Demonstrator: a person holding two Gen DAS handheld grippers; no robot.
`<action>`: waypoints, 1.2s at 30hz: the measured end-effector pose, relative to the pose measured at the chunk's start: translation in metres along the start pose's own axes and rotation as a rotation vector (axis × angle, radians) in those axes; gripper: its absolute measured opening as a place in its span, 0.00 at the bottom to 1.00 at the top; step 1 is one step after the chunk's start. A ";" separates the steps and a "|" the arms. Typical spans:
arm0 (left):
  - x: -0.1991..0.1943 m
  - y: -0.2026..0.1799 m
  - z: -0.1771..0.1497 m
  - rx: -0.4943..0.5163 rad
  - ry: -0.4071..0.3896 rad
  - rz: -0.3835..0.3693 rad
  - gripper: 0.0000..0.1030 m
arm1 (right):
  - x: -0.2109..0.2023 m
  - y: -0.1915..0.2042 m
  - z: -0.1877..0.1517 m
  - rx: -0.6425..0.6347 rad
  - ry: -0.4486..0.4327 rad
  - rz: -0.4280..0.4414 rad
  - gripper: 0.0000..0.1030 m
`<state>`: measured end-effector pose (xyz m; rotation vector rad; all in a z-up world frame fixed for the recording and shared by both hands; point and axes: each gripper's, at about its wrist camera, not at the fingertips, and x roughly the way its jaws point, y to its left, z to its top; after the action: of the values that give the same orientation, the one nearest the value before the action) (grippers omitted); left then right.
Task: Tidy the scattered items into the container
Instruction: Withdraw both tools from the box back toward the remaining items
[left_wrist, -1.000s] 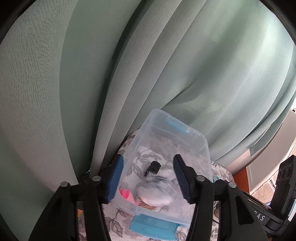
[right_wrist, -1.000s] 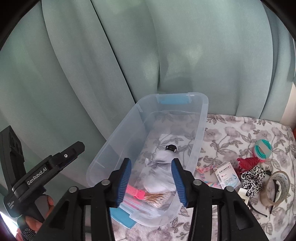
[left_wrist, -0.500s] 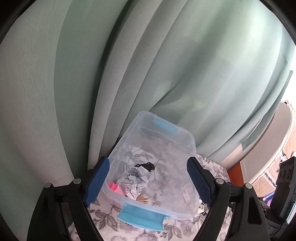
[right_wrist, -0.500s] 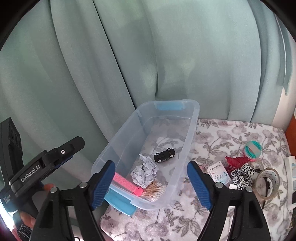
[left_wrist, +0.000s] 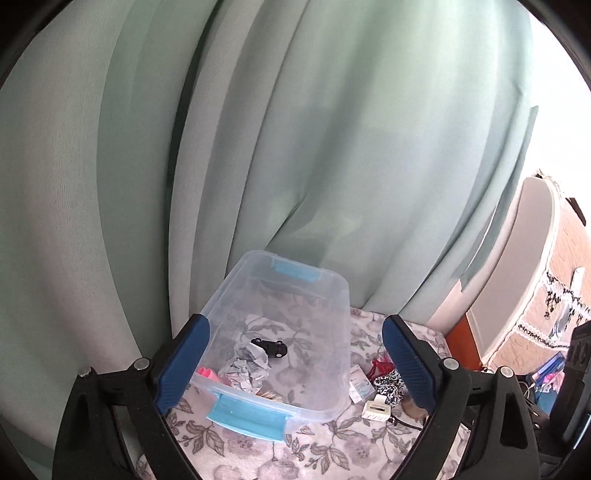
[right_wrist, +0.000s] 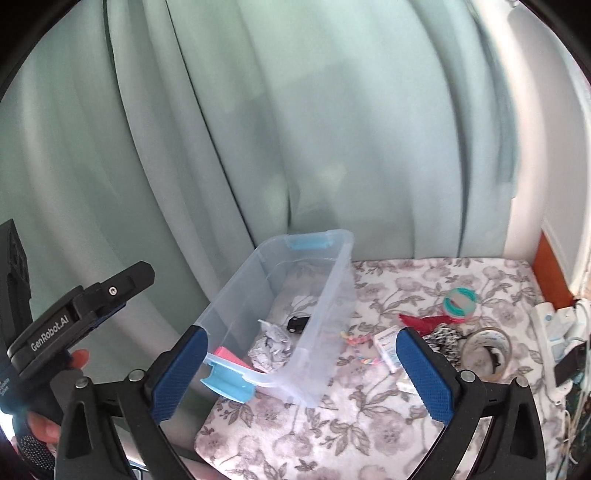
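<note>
Pale green curtains (left_wrist: 332, 147) hang behind a floral-print cloth (right_wrist: 369, 424) that covers the surface you are working over. On that cloth, against the curtains, stands the clear plastic container (left_wrist: 343, 332) with blue latch handles, and everything else is best placed from it.

Inside the container lie a crumpled ball of paper (left_wrist: 249, 365), a small black toy car (left_wrist: 271, 347) just behind it, a pink item (right_wrist: 229, 356) at the near end and some cotton swabs (left_wrist: 269, 394) beside the paper.

To the right of the container, on the cloth, sit a small white medicine box (right_wrist: 386, 349), a pastel twisted cord (right_wrist: 360, 341) close to the container wall, a red item (right_wrist: 421, 321), a leopard-print scrunchie (left_wrist: 388, 380), a teal ring (right_wrist: 460, 301) farther back, and a roll of clear tape (right_wrist: 487, 347) well off to the right. A white clip (left_wrist: 376, 406) lies near the scrunchie.

Your left gripper (left_wrist: 295, 365) has its fingers spread wide and widening, nothing between the pads; the container only shows through the gap. Your right gripper (right_wrist: 301, 376) is likewise spread and widening, holding nothing. Your hand (right_wrist: 48, 406) on the left gripper's handle shows at the left edge.
</note>
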<state>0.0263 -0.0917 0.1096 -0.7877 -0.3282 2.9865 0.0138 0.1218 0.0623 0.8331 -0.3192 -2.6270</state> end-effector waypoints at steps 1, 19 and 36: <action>-0.002 -0.008 -0.001 0.017 0.001 0.002 0.92 | -0.007 -0.005 -0.002 0.005 -0.015 -0.005 1.00; -0.005 -0.127 -0.030 0.083 0.090 -0.161 0.92 | -0.099 -0.108 -0.023 0.162 -0.176 -0.067 1.00; 0.048 -0.154 -0.083 0.146 0.268 -0.165 0.92 | -0.079 -0.174 -0.063 0.287 -0.054 -0.163 1.00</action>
<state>0.0223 0.0795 0.0484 -1.0695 -0.1529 2.6728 0.0633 0.3059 -0.0032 0.9121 -0.6825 -2.7997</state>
